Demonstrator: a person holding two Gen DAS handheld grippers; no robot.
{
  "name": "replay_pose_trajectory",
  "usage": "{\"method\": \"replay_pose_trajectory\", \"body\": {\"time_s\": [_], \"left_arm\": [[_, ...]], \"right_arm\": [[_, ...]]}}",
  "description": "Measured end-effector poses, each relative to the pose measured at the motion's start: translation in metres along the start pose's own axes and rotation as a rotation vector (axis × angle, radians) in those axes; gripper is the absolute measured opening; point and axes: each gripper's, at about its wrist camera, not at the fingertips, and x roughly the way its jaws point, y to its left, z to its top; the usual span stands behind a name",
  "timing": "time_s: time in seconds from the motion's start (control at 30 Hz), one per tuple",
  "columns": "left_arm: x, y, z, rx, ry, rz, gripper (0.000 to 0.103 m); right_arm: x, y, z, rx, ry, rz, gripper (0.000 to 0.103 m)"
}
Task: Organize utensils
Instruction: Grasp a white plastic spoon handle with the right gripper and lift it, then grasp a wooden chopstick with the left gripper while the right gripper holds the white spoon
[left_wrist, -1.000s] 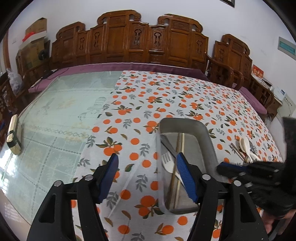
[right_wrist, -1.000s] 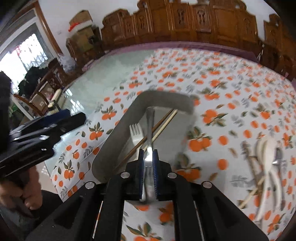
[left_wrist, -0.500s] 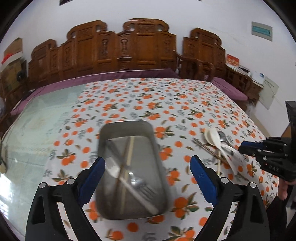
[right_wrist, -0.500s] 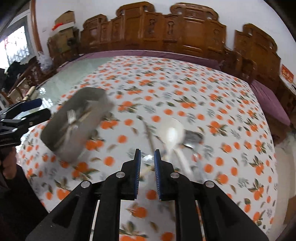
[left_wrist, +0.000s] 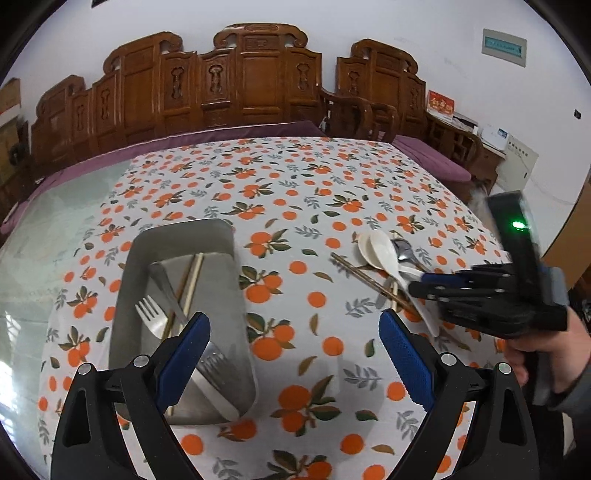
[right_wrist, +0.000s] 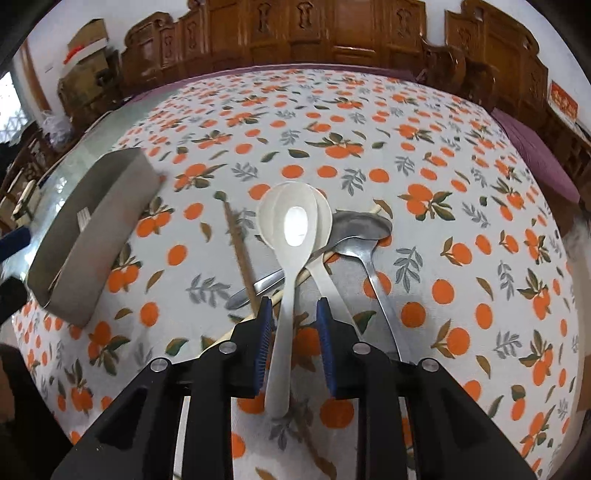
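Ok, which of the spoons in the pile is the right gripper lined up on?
The upper white spoon, whose handle runs between the open right gripper fingers. The second white spoon under it and the metal spoon angle off right.

Forks, chopsticks in tray; spoons right of tray.

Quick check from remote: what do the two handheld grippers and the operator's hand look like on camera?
Both grippers are matte black plastic frames with silver screw heads and ribbed blue finger pads. The left gripper matches the right gripper. The right unit's body shows a lit green LED. A bare hand with a grey sleeve grips it.
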Motion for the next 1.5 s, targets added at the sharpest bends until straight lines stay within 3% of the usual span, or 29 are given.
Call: {"method": "replay_pose_trajectory", "body": {"time_s": [0.23,0.3,0.33,0.5,0.7,0.93,1.43,1.5], "left_arm": [[0.001,-0.008,-0.003,0.025,0.008,0.013,0.089],[0.002,-0.01,-0.004,0.028,0.012,0.017,0.089],[0.002,-0.011,-0.005,0.029,0.014,0.016,0.089],[-0.003,-0.022,-0.009,0.057,0.002,0.029,0.089],[-0.007,-0.042,-0.013,0.087,-0.004,0.034,0.089],[-0.008,-0.071,-0.02,0.142,-0.001,0.061,0.089],[0.026,-0.116,-0.017,0.096,0.068,0.075,0.089],[0.037,-0.12,-0.016,0.072,0.098,0.065,0.082]], "right_arm": [[0.018,0.005,0.005,-0.046,0.057,-0.04,0.027],[0.019,0.008,0.004,-0.06,0.06,-0.051,0.019],[0.02,0.009,0.004,-0.066,0.062,-0.051,0.01],[0.004,0.007,-0.001,-0.062,0.043,-0.008,0.01],[-0.051,-0.002,-0.013,-0.058,-0.038,0.045,0.01],[-0.097,-0.025,-0.049,-0.034,-0.076,0.052,0.01],[-0.114,-0.079,-0.081,0.064,-0.1,0.045,0.01],[-0.113,-0.086,-0.082,0.081,-0.097,0.044,0.01]]}}
